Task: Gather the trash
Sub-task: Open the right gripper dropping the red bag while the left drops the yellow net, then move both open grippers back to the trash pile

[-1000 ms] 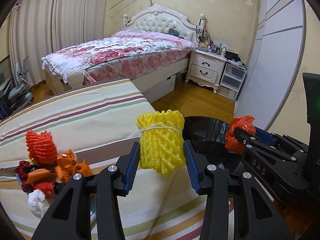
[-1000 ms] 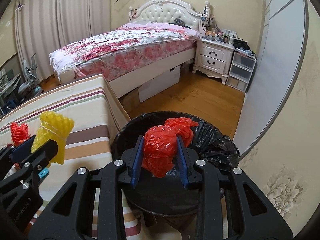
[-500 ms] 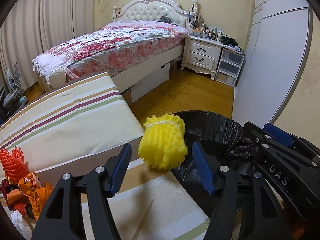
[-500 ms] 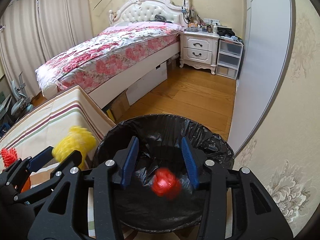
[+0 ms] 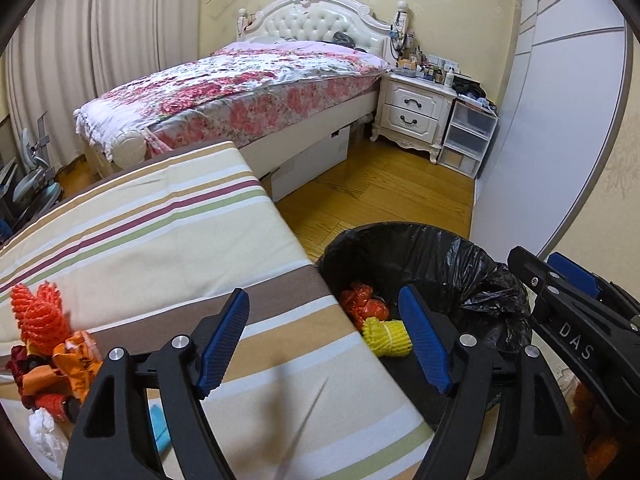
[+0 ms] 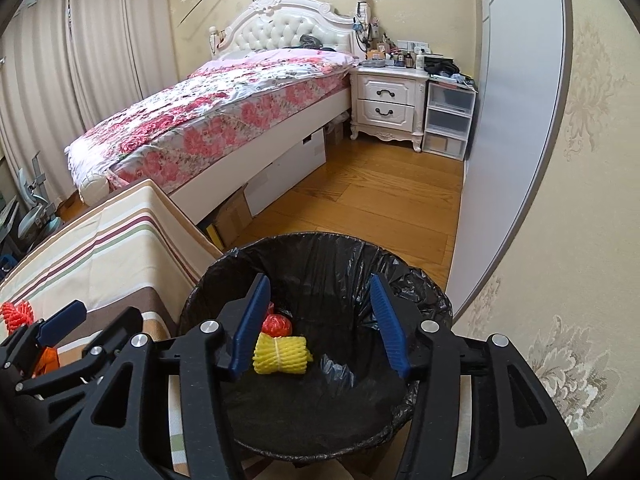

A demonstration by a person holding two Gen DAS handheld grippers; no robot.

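Jaws of the left gripper point(image 5: 324, 344) and right gripper point(image 6: 318, 326) gape empty above the bin point(image 6: 320, 248), since yellow netting point(image 6: 282, 354) and red wrapper point(image 6: 277, 325) lie below between them.

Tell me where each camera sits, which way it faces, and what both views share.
Left wrist: on the left gripper, above the striped table, facing the bed; its open fingers and the right gripper show.
Right wrist: on the right gripper, over the trash bin, open; left gripper at lower left.
Shared: bin, yellow foam net, red wad, bed.
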